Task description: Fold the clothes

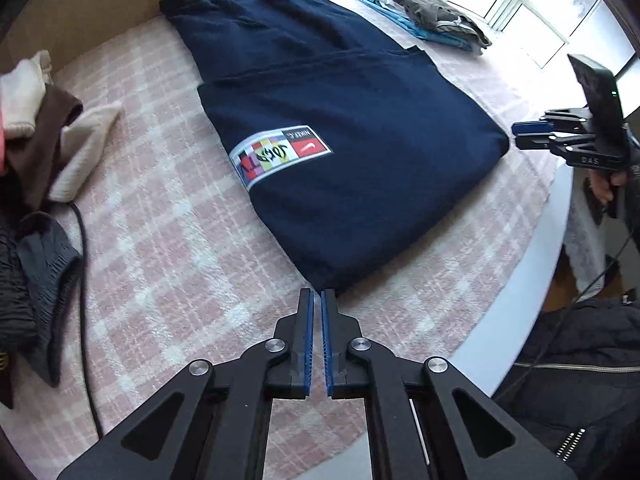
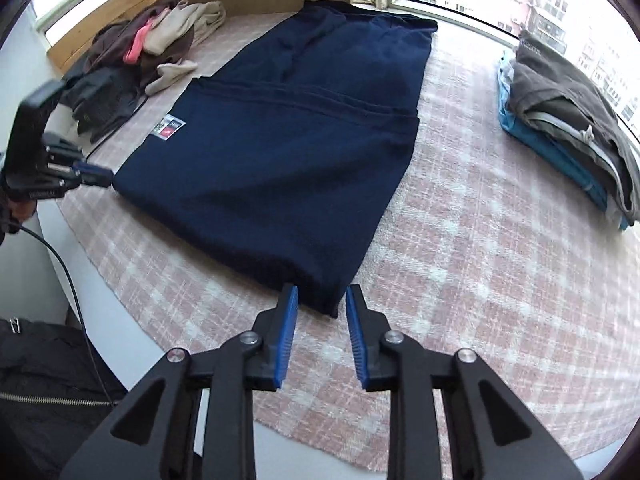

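A navy shirt (image 1: 340,152) with a coloured Nike patch (image 1: 280,152) lies partly folded on the pink checked cloth (image 1: 168,264); it also shows in the right wrist view (image 2: 280,152). My left gripper (image 1: 317,294) is shut and empty, its tips at the shirt's near corner; it shows in the right wrist view (image 2: 96,174) at the shirt's left corner. My right gripper (image 2: 322,294) is open, its jaws either side of the shirt's near corner, touching nothing; it shows in the left wrist view (image 1: 520,134) just off the shirt's right corner.
A loose pile of unfolded clothes (image 1: 36,128) lies at the left, also in the right wrist view (image 2: 144,48). A stack of folded clothes (image 2: 568,120) sits at the right by the window. A black cable (image 1: 86,280) crosses the cloth. The table's curved white edge (image 1: 528,280) is near.
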Tool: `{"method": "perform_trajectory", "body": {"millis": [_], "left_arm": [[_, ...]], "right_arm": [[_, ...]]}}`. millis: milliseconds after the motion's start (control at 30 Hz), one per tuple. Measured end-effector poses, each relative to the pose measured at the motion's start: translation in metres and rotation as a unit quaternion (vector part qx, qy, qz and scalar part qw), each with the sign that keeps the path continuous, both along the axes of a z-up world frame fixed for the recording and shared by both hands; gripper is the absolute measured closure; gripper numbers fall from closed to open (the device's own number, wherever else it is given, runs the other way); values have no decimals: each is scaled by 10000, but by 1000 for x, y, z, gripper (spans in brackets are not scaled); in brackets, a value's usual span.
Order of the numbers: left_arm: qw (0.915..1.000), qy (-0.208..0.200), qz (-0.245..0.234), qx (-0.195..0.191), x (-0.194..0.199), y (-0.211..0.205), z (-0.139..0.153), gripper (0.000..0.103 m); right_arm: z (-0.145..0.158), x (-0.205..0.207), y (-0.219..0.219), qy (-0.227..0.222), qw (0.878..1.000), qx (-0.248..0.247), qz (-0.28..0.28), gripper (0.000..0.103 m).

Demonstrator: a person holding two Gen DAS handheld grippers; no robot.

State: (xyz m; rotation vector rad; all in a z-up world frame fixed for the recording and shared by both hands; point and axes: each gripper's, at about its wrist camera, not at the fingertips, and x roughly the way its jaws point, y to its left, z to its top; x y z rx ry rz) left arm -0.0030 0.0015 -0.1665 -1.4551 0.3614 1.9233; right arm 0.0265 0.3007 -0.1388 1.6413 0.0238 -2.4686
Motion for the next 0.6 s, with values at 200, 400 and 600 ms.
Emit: {"method": "perform_trajectory", "body": {"millis": [200, 400, 600], "left_arm": [[9948, 277, -973, 77, 12, 34, 9, 81], [9865, 332, -1549, -414, 9, 58, -15, 80], [9818, 543, -1727, -572, 8, 65, -6, 78]], "right_arm": [[-1, -6, -21, 136, 9982, -240, 538, 76], [-31, -16, -22, -431, 9946, 91, 940, 72], [-11, -16, -16, -282, 9949, 222, 942, 72]]}}
